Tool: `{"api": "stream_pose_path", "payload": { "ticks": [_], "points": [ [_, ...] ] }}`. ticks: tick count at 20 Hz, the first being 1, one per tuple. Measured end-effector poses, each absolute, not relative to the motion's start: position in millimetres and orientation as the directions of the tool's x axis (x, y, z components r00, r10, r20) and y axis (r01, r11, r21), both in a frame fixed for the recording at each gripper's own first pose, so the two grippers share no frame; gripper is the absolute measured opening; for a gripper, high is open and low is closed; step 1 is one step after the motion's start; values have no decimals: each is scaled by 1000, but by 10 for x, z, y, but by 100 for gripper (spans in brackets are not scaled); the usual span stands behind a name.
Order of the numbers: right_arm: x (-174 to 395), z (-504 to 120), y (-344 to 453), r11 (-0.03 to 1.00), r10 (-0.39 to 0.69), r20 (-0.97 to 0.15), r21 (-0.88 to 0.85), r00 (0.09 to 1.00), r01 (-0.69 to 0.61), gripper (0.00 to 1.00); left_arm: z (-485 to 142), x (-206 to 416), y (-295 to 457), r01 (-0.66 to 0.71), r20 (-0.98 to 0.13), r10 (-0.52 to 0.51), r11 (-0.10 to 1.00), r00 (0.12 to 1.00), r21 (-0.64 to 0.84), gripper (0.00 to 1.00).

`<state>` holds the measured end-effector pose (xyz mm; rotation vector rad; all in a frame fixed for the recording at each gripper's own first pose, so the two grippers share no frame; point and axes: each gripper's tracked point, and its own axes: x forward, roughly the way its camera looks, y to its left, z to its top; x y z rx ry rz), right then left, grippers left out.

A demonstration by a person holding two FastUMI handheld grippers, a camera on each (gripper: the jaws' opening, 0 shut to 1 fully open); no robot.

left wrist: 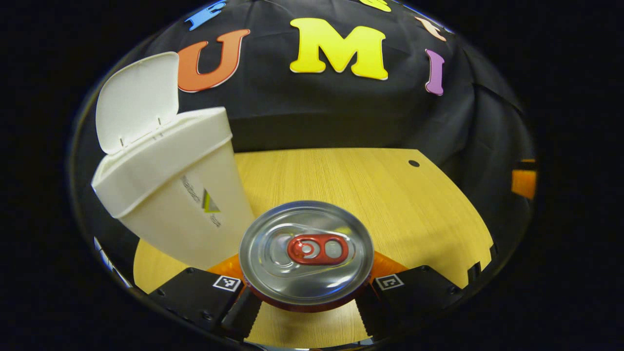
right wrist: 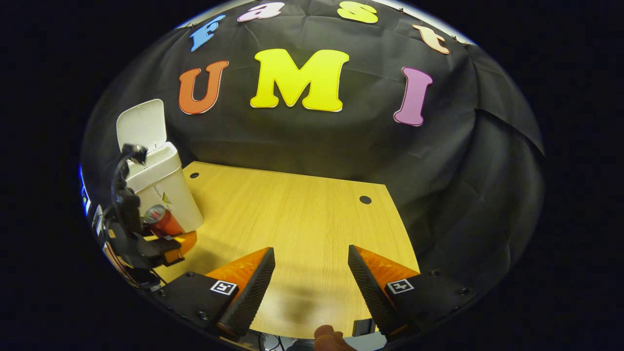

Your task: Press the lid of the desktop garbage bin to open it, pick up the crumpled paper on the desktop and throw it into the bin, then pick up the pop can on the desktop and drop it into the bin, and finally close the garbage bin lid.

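Pop can: the pop can (left wrist: 306,253) sits upright between the left gripper's (left wrist: 304,297) fingers, silver top and red pull tab facing the camera; both fingers press its red sides, so it looks clamped; in the right gripper view it appears small and far off (right wrist: 161,220), held just in front of the bin.
Long axis: vertical, running up along the fingers; I judge it needs little turning, only a lift and a carry.
Bin from the claw: the white garbage bin (left wrist: 185,195) stands up and to the left of the can in the left gripper view, near; its lid (left wrist: 136,100) is swung up and back, so the mouth is open; the rim sits higher than the can top, so the coming move probably turns on rising over that rim, then leftward.
Nearer hand: the left one, plainly; the right gripper (right wrist: 312,282) hangs over bare wooden desktop (right wrist: 302,214), jaws wide apart and holding nothing, well apart from the bin.
Crumpled paper: I see none on the desktop; likely already inside, though the bin's interior is hidden.
What each view adds: the left gripper view gives the grip and the rim close up; the right gripper view gives the left gripper (right wrist: 163,243) against the bin (right wrist: 163,187) from the side, and a fingertip (right wrist: 329,336) at its bottom edge.
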<state>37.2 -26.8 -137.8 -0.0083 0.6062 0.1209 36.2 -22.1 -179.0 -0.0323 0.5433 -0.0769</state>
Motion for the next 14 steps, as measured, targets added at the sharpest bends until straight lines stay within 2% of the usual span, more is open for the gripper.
{"api": "stream_pose_path", "payload": {
  "ticks": [8,12,14],
  "points": [
    [628,-1452,-23,982,183,-546,66,817,-176,95,-321,391,629,-92,-452,86,996,888,7,84],
    [712,-1509,253,970,237,-550,91,801,-225,95,61,670,1240,-202,-398,191,979,897,14,84],
    [735,-1552,342,968,246,-560,101,791,-230,95,21,799,1507,-252,-406,234,968,883,8,84]
  ]
}}
